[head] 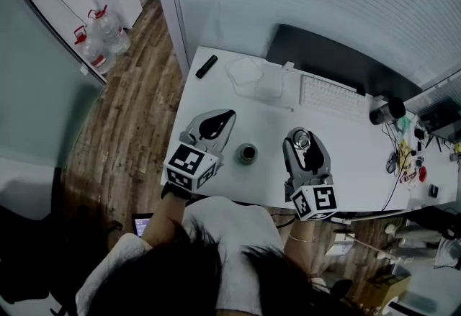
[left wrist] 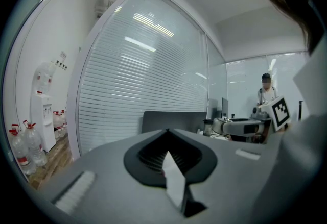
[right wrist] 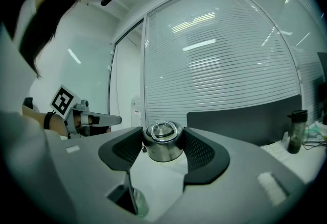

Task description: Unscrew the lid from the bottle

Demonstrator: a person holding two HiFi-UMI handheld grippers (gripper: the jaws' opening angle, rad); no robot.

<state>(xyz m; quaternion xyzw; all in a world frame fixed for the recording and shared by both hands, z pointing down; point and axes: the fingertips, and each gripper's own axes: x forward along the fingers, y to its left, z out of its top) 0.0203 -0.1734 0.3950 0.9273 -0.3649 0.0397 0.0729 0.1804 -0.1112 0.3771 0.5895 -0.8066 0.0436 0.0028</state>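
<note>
The right gripper (head: 303, 140) is clamped on the steel lid (right wrist: 162, 149): in the right gripper view both black pads press on the sides of this small round piece, and a metal ring lies flat on its top. Whether the lid touches the tabletop (head: 238, 102) under it or hangs a little above, I cannot tell. The left gripper (head: 225, 119) has its jaws fully together and nothing is between them; it points over the white tabletop toward the far edge. The bottle (head: 248, 153) stands upright on the tabletop between the two grippers, near the front edge and apart from both of them. From above its mouth looks dark and open, with no lid on it. Farther back on the tabletop there is a clear plastic container (head: 248, 77), a white keyboard (head: 331, 97) to the right of it, and a black marker-like stick (head: 206, 66) near the left corner. A dark flask (head: 385, 110) stands beside the right end of the keyboard. On the wooden floor (head: 137, 113) at the left stand some large water jugs (head: 108, 30).
</note>
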